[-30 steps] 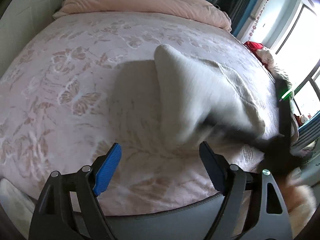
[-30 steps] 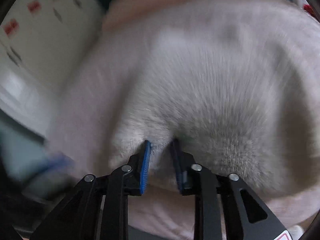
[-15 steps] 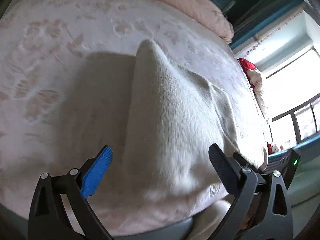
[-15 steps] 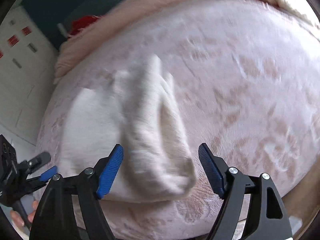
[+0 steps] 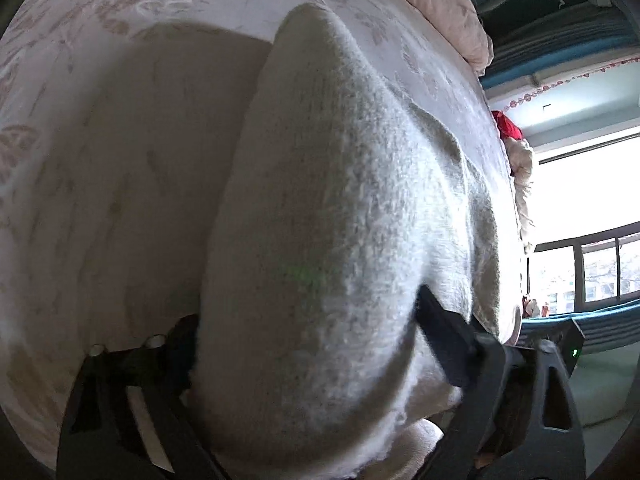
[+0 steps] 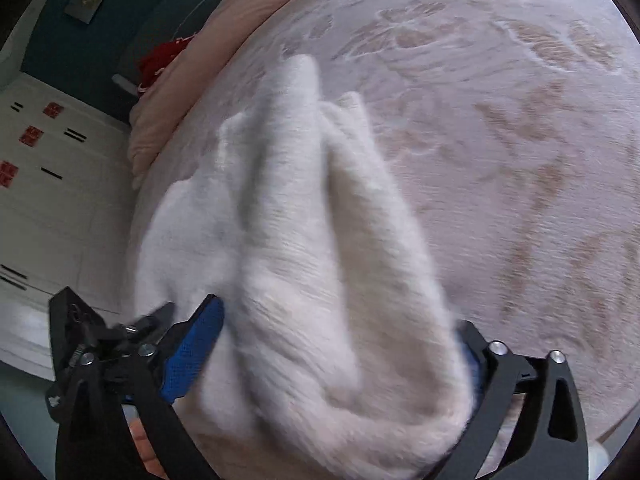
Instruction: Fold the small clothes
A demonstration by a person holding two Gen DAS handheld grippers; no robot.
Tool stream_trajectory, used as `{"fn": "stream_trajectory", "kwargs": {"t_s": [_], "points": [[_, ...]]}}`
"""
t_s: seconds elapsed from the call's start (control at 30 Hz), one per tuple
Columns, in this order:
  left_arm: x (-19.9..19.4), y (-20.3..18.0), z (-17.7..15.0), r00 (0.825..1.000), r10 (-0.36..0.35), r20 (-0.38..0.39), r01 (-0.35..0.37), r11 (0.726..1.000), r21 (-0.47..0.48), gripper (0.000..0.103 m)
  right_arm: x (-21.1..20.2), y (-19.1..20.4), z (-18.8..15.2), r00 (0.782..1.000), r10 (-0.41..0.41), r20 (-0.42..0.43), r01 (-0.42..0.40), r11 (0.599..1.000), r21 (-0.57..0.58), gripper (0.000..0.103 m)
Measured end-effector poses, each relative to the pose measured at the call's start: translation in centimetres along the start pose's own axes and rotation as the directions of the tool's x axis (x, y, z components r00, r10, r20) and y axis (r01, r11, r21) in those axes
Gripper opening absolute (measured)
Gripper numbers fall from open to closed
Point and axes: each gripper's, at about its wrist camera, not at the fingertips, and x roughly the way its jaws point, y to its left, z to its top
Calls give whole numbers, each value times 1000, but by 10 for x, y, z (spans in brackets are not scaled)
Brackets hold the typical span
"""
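Both grippers have closed in; the sweater [image 5: 340, 240] hides their pads.

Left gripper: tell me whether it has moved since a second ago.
Yes. The left gripper has come in toward the white knit garment on the bedspread, which now fills its closing jaws.

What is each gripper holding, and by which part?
Right gripper: jaws opening around the near fold of the white garment. Left gripper: jaws closing around its near edge, grip not yet certain.
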Motion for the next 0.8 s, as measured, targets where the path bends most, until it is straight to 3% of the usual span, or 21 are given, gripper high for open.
{"fn": "stream_trajectory", "kwargs": {"t_s": [0.07, 0.1, 0.17, 0.33, 0.4, 0.47, 0.63, 0.8], "points": [[-7, -3, 2, 1000, -17, 7, 17, 1000, -3, 61, -7, 10, 2, 1000, -15, 16, 15, 1000, -2, 47], [-13, -6, 3, 1000, -29, 8, 29, 1000, 3, 52, -14, 15, 4, 999, -21, 34, 21, 1000, -9, 41], [-27, -11, 4, 998, -54, 13, 54, 998, 24, 47, -27, 21, 5, 998, 10, 60, -9, 1000, -14, 34], [-48, -22, -9, 997, -76, -3, 76, 994, 84, 47, -57, 29, -13, 995, 22, 97, -17, 998, -59, 33], [-45, -23, -21, 999, -36, -20, 38, 992, 118, 49, -52, 19, -22, 997, -11, 70, 15, 998, -58, 34], [-36, -25, -32, 999, 36, -28, -31, 987, 159, 50, -48, 3, -32, 997, -71, 32, 73, 996, -59, 42], [-34, -42, -49, 986, 163, 40, -167, 951, 259, 56, -78, 12, -38, 984, -134, 119, 149, 981, -121, 53], [-33, -46, -46, 982, 184, 36, -187, 950, 250, 57, -84, 39, -32, 954, -213, 212, 263, 934, -242, 62]]}}
